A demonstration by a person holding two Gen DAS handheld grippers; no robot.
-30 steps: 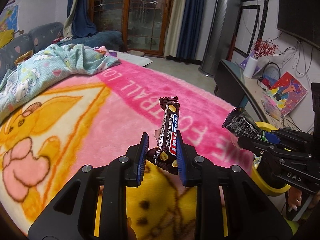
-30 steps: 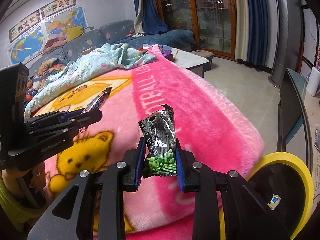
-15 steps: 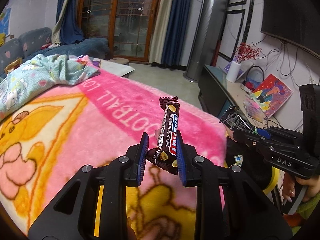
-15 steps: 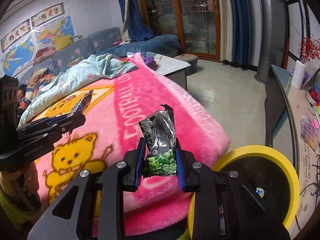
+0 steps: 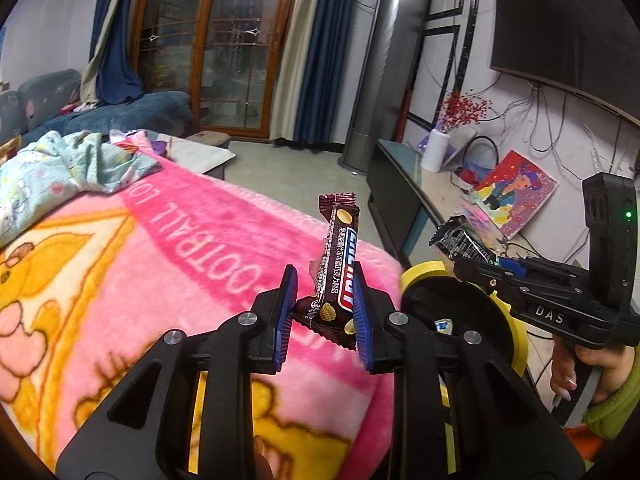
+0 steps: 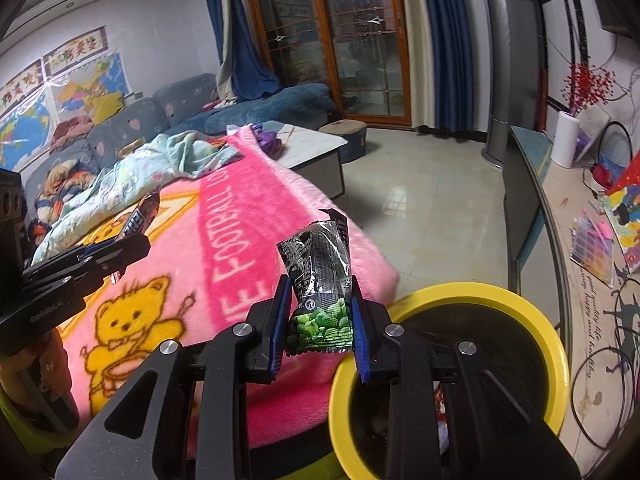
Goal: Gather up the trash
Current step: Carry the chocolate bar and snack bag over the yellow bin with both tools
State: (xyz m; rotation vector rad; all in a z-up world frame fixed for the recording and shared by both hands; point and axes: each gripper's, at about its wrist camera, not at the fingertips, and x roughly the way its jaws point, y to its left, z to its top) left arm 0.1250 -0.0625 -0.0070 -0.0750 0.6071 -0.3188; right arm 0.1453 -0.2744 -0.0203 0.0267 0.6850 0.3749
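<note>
- The left gripper [image 5: 325, 312] pinches a brown candy bar wrapper [image 5: 335, 276] between its blue pads; the wrapper stands nearly upright, its crimped top end sticking up above the fingertips.
- The right gripper [image 6: 319, 322] pinches a snack bag [image 6: 320, 280] printed with green peas; the bag's lower part is squeezed between the pads, and its torn black-and-silver top rises above them.
- Just beside and below the right gripper stands a yellow-rimmed trash bin [image 6: 536, 316] with a dark inside; some scraps lie in it. The right finger overlaps the bin's near rim in the right wrist view.
- In the left wrist view the same bin [image 5: 424, 272] shows to the right of the left gripper, with the right gripper [image 5: 486, 266] held over it, the bag's top [image 5: 460, 240] poking out in front.
- Under and behind both grippers spreads a pink blanket [image 6: 256, 216] with a yellow bear and white letters.
- Farther back on it lies a crumpled light blue cloth [image 6: 160, 160].
- Beyond are a low white table [image 6: 316, 144], a blue sofa [image 6: 256, 108] and glass doors with blue curtains [image 6: 448, 40].
</note>
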